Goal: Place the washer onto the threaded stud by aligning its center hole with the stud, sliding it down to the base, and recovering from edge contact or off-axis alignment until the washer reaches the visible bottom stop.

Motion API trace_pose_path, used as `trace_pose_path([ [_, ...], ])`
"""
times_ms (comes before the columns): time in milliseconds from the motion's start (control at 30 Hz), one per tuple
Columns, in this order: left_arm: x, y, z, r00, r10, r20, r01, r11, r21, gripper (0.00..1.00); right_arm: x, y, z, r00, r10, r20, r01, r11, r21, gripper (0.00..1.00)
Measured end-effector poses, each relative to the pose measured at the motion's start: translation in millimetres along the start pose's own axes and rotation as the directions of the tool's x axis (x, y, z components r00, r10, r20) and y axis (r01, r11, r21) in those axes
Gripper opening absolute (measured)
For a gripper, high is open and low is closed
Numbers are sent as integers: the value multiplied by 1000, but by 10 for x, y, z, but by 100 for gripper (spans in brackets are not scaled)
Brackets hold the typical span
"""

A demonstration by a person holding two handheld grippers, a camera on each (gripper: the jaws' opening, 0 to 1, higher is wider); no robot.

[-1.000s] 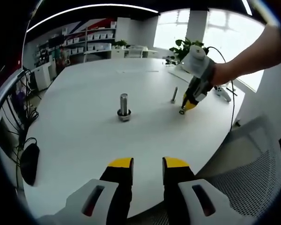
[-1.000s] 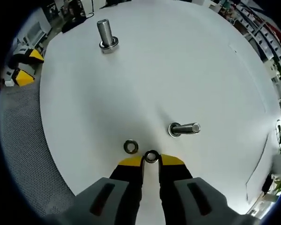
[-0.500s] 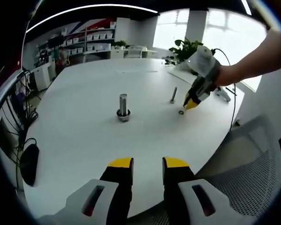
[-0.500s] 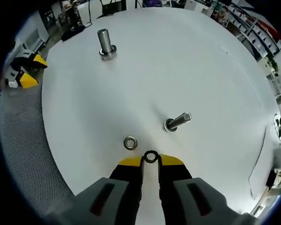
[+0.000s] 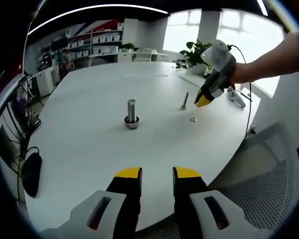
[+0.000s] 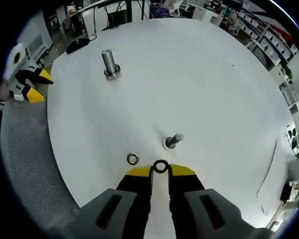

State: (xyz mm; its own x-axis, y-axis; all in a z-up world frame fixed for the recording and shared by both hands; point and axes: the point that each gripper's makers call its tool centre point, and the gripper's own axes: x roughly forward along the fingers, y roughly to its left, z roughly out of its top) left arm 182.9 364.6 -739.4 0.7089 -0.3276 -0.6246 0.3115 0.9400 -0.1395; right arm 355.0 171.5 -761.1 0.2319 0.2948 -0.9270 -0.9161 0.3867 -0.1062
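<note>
Right gripper (image 6: 160, 170) pinches a washer (image 6: 160, 166) at its tips, lifted above the table (image 6: 214, 74), with the thin stud (image 6: 173, 141) standing upright just ahead and slightly right; left gripper (image 5: 157, 174) idles part-open, empty, far off.

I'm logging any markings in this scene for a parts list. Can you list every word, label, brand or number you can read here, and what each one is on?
No readable text.
Shelf bins at the far wall: any labels too small and blurred to read.
Large steel threaded stud, smaller steel stud, loose steel washer, and the washer in the right tongs: no markings visible.
</note>
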Motion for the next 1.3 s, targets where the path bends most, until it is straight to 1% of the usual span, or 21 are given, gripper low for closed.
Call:
trace_pose_path([
  [100,4,0,-4,1000,0,-2,0,1000,0,22,-47,-26,61,1000,-5,21,5,1000,2,14],
  [267,5,-1,-3,1000,0,-1,0,1000,1,22,-87,-72,119,999,-11,33,11,1000,-14,14],
  [400,1,0,0,1000,1,1,-1,1000,0,22,-131,-109,209,998,-18,59,19,1000,-14,14],
  [467,2,3,-3,1000,1,-1,-1,1000,1,22,-126,-106,221,998,-13,59,14,1000,-20,14],
  [500,2,1,-6,1000,0,-1,0,1000,1,22,-137,-118,232,998,-20,61,23,999,-36,14],
  [667,0,-4,-4,1000,-1,-3,1,1000,2,22,-174,-133,269,997,-26,76,29,999,-45,14],
  [900,0,-8,-8,1000,-2,-5,2,1000,0,22,-167,-171,329,996,-33,87,37,998,-49,14],
  [1000,6,-5,-14,1000,-3,-7,3,1000,2,22,-147,-170,354,996,-36,87,42,997,-71,14],
  [1067,8,-5,-19,1000,-3,-9,3,1000,2,22,-143,-173,376,995,-34,91,40,997,-65,14],
  [1300,0,-9,-15,1000,-4,-9,4,1000,2,22,-95,-178,379,997,-26,76,32,997,-73,14],
])
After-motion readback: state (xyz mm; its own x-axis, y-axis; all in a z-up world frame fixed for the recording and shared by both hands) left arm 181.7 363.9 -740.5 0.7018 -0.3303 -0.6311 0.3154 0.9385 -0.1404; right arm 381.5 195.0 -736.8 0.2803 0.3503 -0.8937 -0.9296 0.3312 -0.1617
